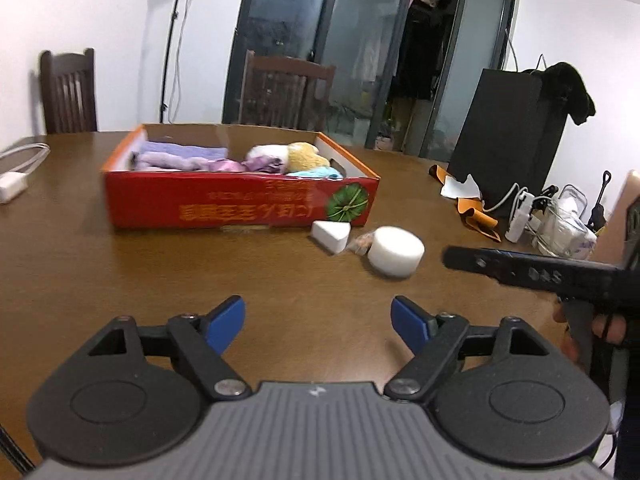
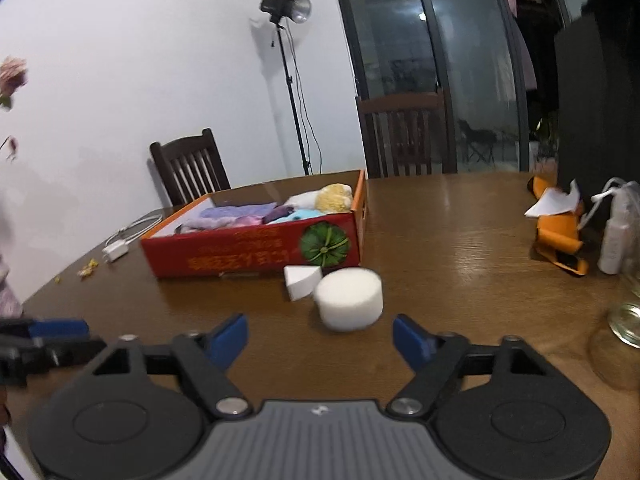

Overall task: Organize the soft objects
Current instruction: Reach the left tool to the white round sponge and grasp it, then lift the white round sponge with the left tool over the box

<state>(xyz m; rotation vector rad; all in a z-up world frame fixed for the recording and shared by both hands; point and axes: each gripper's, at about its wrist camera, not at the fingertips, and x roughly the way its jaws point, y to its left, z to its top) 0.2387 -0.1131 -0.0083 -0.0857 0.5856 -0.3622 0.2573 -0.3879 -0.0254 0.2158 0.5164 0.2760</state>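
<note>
A red cardboard box (image 1: pixel 240 200) (image 2: pixel 256 252) lies on the brown table (image 1: pixel 120 272), holding purple cloths (image 1: pixel 180 156), a yellow plush (image 1: pixel 304 156) and a light blue item (image 1: pixel 316 173). In front of its right corner lie a white foam wedge (image 1: pixel 331 235) (image 2: pixel 301 280) and a white foam cylinder (image 1: pixel 395 252) (image 2: pixel 349 299), with a small brown thing (image 1: pixel 358 243) between them. My left gripper (image 1: pixel 319 314) hovers open and holds nothing, short of both foam pieces. My right gripper (image 2: pixel 320 334) is open too, with the cylinder just beyond its fingertips.
A white charger with cable (image 1: pixel 16 176) lies at the table's left. On the right stand a black box (image 1: pixel 508 148), orange and white scraps (image 2: pixel 560 232), a white bottle (image 2: pixel 614 244) and a glass jar (image 2: pixel 624 320). Two wooden chairs (image 2: pixel 188 168) stand behind the table.
</note>
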